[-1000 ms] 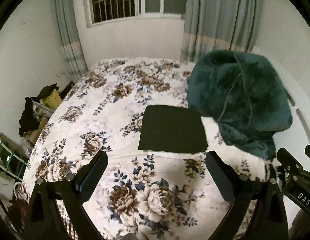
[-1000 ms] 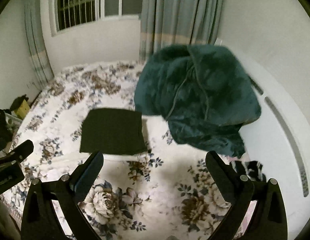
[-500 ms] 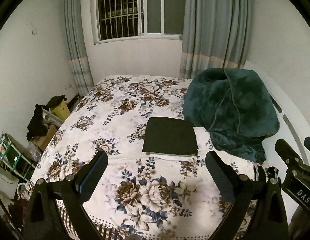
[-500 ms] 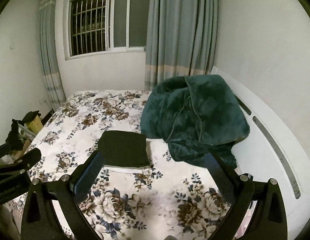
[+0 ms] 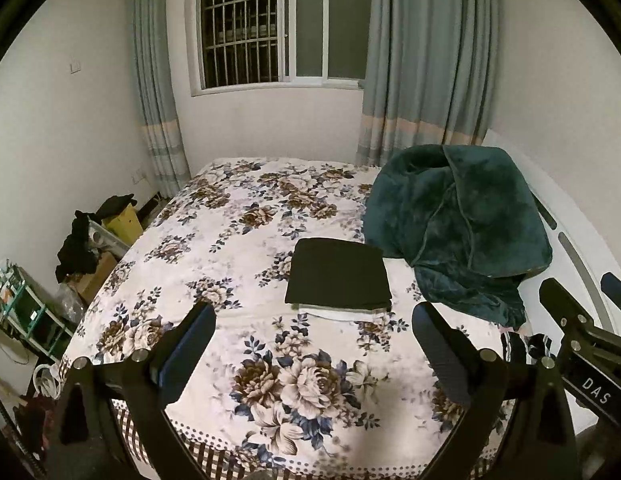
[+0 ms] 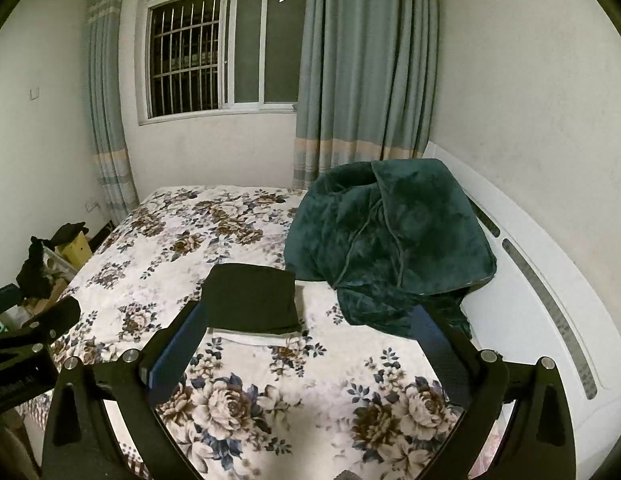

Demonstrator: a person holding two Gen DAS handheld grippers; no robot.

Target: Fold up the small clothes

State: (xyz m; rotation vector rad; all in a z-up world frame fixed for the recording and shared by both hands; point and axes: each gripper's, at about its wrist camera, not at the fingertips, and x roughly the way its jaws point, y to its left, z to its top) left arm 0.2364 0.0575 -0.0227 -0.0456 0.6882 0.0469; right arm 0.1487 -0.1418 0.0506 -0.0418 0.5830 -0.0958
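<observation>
Left claw (image 5: pixel 312 354) and right claw (image 6: pixel 306 350) both spread wide, empty, held above the near end of the floral bed (image 5: pixel 230 240). Beyond them, folded black garment (image 5: pixel 339 273) stacked on folded white garment (image 5: pixel 338 314) mid-bed, just beside green blanket (image 5: pixel 462 224).

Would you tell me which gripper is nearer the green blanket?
Right. The right gripper has one finger overlapping the blanket edge in its view; the left gripper sits further left, facing the black garment.

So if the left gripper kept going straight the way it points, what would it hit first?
Probably the floral bedspread, just short of the folded black garment; the left gripper is open and empty, though depth is unclear.
</observation>
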